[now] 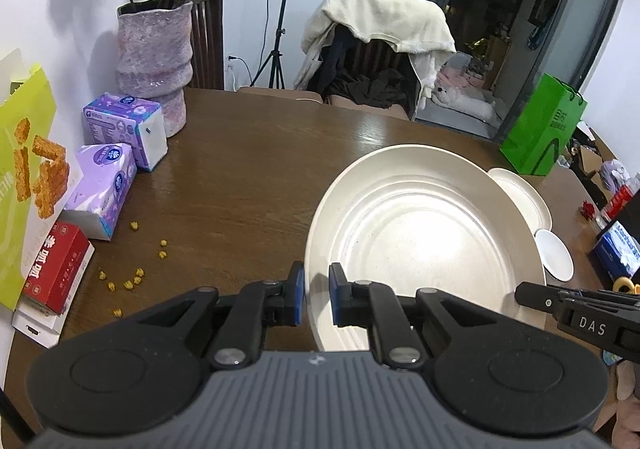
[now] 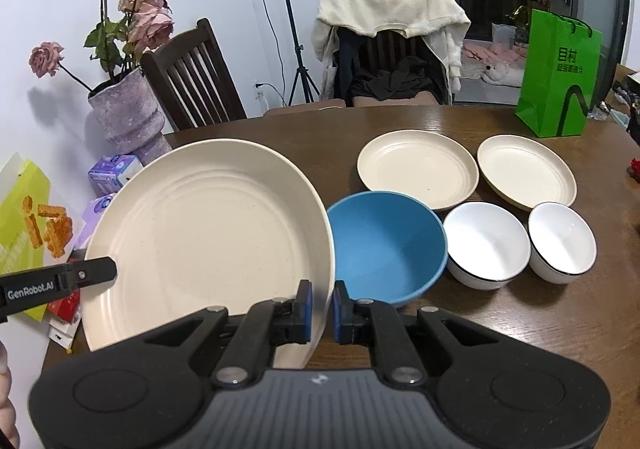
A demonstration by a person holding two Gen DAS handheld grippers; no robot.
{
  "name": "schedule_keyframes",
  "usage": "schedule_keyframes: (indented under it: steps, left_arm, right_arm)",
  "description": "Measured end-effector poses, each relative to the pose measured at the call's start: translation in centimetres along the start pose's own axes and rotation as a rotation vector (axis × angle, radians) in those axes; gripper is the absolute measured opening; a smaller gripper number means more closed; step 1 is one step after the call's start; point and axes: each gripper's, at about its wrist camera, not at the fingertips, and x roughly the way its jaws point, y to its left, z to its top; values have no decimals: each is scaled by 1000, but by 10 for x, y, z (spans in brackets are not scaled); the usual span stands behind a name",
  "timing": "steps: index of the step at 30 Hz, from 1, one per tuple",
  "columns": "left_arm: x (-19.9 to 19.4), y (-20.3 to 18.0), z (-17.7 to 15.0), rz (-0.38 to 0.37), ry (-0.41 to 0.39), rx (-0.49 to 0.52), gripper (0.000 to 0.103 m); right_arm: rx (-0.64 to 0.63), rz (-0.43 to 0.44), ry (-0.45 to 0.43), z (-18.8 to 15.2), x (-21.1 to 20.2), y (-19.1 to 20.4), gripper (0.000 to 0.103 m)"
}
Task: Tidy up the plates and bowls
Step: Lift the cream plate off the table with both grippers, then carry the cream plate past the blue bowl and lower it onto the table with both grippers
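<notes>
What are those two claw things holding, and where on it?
Both hold the big cream plate by its rim: the left gripper on one edge, the right gripper on the opposite edge.

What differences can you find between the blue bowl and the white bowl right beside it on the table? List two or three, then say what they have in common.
Colour: the blue bowl is blue inside and out; the white bowl beside it is white with a thin dark rim line.
Size: the blue bowl looks wider than the white bowl.
Surface: the blue bowl looks matte; the white bowl looks glossy.
Shared: both stand upright and empty on the wooden table.
</notes>
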Motion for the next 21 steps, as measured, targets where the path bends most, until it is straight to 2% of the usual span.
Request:
schedule_keyframes:
  steps: [21]
  left_arm:
    - [5, -37, -30, -75, 70, 79, 12]
  right_arm:
    - [80, -54, 10, -46, -23, -39, 10]
